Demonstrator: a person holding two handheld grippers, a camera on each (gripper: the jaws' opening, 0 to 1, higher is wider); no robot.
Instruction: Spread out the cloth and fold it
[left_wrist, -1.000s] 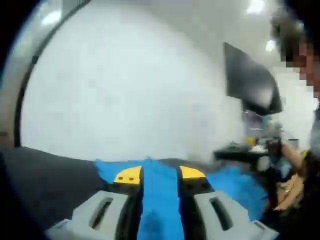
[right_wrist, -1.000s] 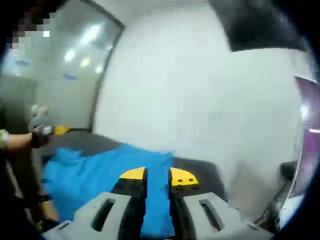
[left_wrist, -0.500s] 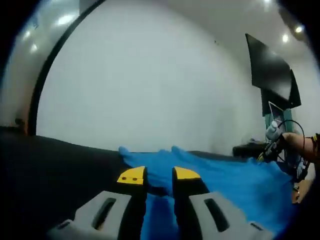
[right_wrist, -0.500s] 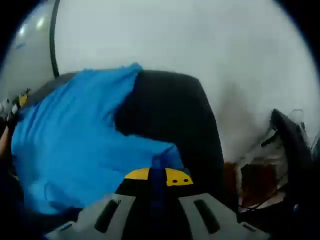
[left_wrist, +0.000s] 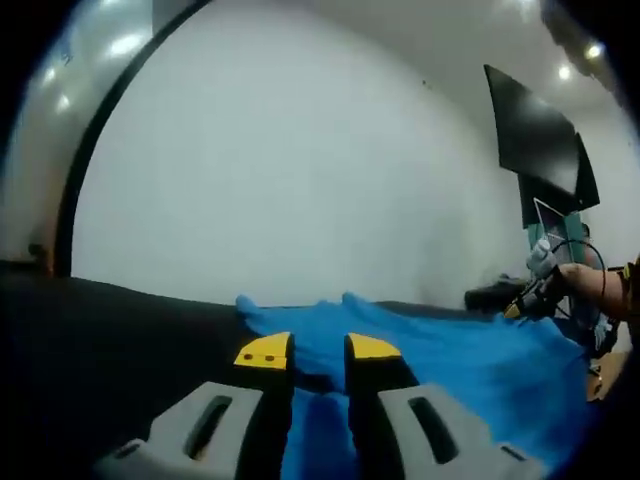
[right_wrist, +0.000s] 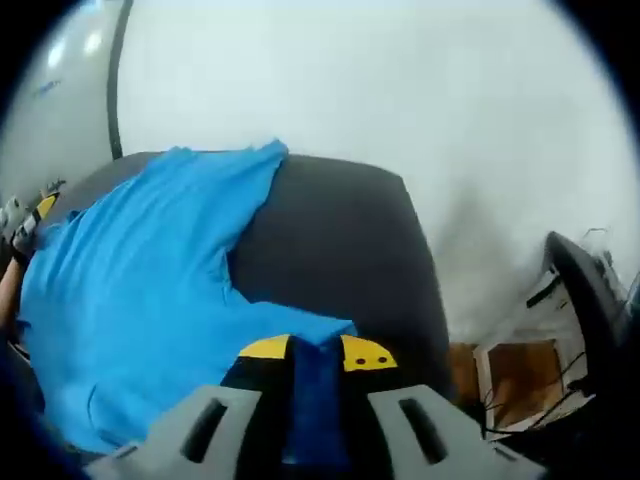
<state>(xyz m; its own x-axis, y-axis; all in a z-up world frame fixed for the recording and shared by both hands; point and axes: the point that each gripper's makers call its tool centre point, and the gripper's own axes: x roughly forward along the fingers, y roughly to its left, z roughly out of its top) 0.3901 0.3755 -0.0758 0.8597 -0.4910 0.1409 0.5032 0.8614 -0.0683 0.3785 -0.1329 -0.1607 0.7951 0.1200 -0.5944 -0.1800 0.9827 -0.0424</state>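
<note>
Left gripper view: the left gripper (left_wrist: 318, 349) sits low over a dark table (left_wrist: 110, 340), its yellow-tipped jaws close together with a fold of blue cloth (left_wrist: 450, 350) running up between them; the jaws pinch the cloth. The cloth spreads from the jaws toward the right and far side of the table, with two small peaks along its far edge. At far right a hand (left_wrist: 583, 283) holds the other gripper at the cloth's right end. A white wall (left_wrist: 300, 170) stands behind, with a black screen (left_wrist: 535, 150) mounted at upper right.

Right gripper view: the right gripper (right_wrist: 316, 352) has its jaws clamped on a corner of the blue cloth (right_wrist: 130, 270), a strip of fabric showing between the yellow tips. The cloth lies largely flat over the left half of the dark table (right_wrist: 340, 240), reaching its far edge. At far left the left gripper (right_wrist: 25, 220) is at the cloth's edge.
</note>
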